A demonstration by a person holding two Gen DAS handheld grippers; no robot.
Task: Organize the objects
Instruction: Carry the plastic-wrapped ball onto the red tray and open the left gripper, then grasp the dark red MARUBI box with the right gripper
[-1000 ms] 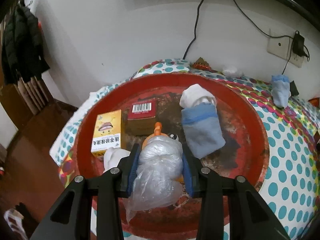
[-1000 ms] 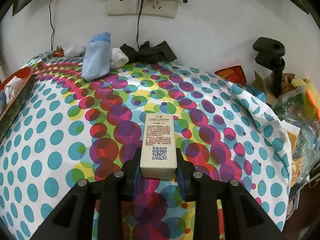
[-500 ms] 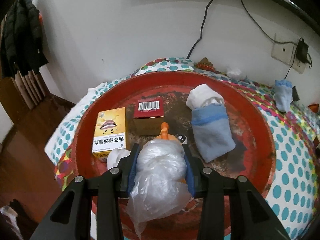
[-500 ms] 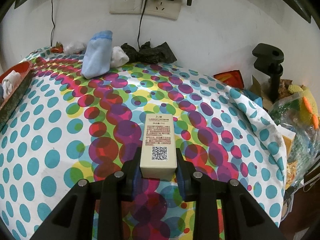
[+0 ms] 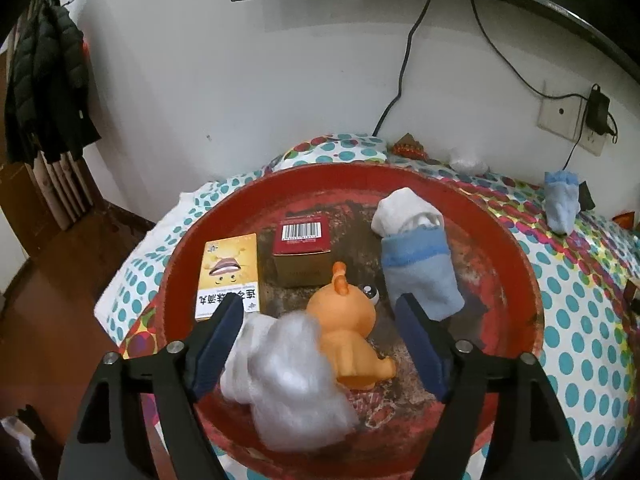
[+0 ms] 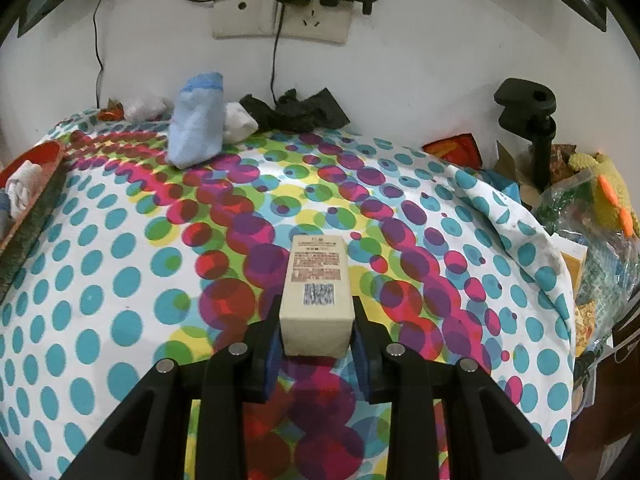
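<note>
While left hand-held gripper (image 5: 320, 312) hangs w/ jaws spread over red tray (image 5: 516, 256) | plastic bag (image 5: 288, 376) blurred btwn fingers, beside orange toy (image 5: 348, 336) | tray also has yellow box (image 5: 228, 272), red box (image 5: 302, 248), sock (image 5: 416, 256) | right hand-held gripper (image 6: 316, 320) clamps beige box (image 6: 316, 292) above dotted bench (image 6: 120, 280)

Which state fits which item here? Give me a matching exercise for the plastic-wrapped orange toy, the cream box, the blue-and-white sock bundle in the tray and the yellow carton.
Things:
1. plastic-wrapped orange toy
2. cream rectangular box
3. blue-and-white rolled sock bundle
4. yellow cartoon-printed carton

States:
A. lying flat at the left side of the round red tray
B. clamped in the right gripper
C. lying between the open fingers of the left gripper
D. lying at the tray's right side

Pairs: 1-C, 2-B, 3-D, 4-A
</note>
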